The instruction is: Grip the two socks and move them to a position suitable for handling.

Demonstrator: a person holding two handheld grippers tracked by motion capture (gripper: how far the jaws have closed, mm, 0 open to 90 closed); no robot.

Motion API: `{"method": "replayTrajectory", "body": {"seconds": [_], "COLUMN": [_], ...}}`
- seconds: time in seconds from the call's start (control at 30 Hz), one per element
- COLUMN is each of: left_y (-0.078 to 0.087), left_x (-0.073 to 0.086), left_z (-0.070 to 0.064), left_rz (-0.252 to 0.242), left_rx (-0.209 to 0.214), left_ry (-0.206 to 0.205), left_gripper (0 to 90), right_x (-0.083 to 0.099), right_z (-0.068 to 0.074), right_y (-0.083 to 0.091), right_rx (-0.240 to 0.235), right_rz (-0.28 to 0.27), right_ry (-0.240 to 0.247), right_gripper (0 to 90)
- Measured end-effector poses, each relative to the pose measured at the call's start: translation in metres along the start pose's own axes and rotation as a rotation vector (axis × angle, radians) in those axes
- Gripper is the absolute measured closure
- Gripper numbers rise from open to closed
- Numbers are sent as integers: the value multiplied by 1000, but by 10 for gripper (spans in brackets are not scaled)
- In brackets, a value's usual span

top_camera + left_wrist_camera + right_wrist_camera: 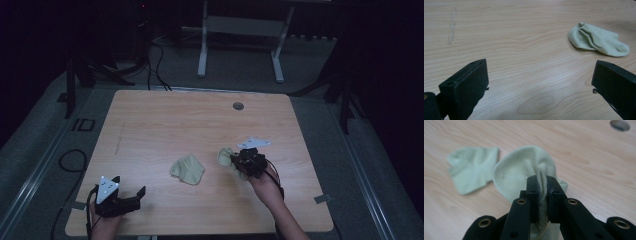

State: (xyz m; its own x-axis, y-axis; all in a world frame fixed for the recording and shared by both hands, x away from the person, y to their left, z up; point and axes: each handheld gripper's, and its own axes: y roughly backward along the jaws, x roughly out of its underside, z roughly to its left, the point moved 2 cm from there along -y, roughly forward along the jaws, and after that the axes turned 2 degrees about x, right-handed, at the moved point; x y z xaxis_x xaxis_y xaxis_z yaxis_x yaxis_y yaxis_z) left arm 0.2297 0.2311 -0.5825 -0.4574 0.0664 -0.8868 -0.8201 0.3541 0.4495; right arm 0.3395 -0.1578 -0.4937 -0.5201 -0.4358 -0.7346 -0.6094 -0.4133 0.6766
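Wooden table [165,120] — pinched sock [524,167] half-hidden

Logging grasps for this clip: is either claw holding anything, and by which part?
The right claw pinches a pale green sock by a fold of its fabric. The left claw is open, holding nothing.

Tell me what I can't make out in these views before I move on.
- Held sock: its lower part is hidden behind the right gripper in the right gripper view; in the high view that gripper covers most of it.
- Flat sock: blurred in the right gripper view, with the held sock overlapping one edge.
- Left gripper: both jaw bases cut off by the frame edges in its own view.
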Motion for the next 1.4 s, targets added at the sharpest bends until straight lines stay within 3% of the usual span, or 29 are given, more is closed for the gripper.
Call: {"method": "replayTrajectory", "body": {"seconds": [0.27, 0.53, 0.73, 0.93, 1.07, 1.13, 1.2, 1.27, 1.4], "left_y": [-1, -3, -3, -4, -4, -4, -3, -3, -2], "left_x": [0, 0, 0, 0, 0, 0, -1, -1, -1], "left_z": [0, -1, -2, -2, -3, -3, -3, -3, -4], "left_rz": [-1, 4, 1, 3, 6, 5, 3, -2, -2], "left_rx": [7, 12, 16, 19, 21, 24, 22, 21, 21], "left_ry": [3, 1, 0, 3, -5, -5, -7, -4, -8], "left_gripper": [7, 8, 8, 8, 8, 7, 7, 8, 8], "right_x": [-1, 16, 38, 65, 80, 85, 85, 86, 89], "right_z": [22, 40, 51, 62, 65, 67, 67, 70, 75], "right_y": [39, 50, 35, 7, -12, -18, -18, -18, -18], "right_rx": [-38, -86, -117, -147, -141, -148, -165, -154, -127], "right_rz": [-67, -63, -19, 66, 125, 138, 138, 136, 116], "right_ry": [37, 60, 44, 39, 38, 46, 46, 70, 111], "right_gripper": [822, 821, 819, 820, 812, 763, 646, 563, 486]}}
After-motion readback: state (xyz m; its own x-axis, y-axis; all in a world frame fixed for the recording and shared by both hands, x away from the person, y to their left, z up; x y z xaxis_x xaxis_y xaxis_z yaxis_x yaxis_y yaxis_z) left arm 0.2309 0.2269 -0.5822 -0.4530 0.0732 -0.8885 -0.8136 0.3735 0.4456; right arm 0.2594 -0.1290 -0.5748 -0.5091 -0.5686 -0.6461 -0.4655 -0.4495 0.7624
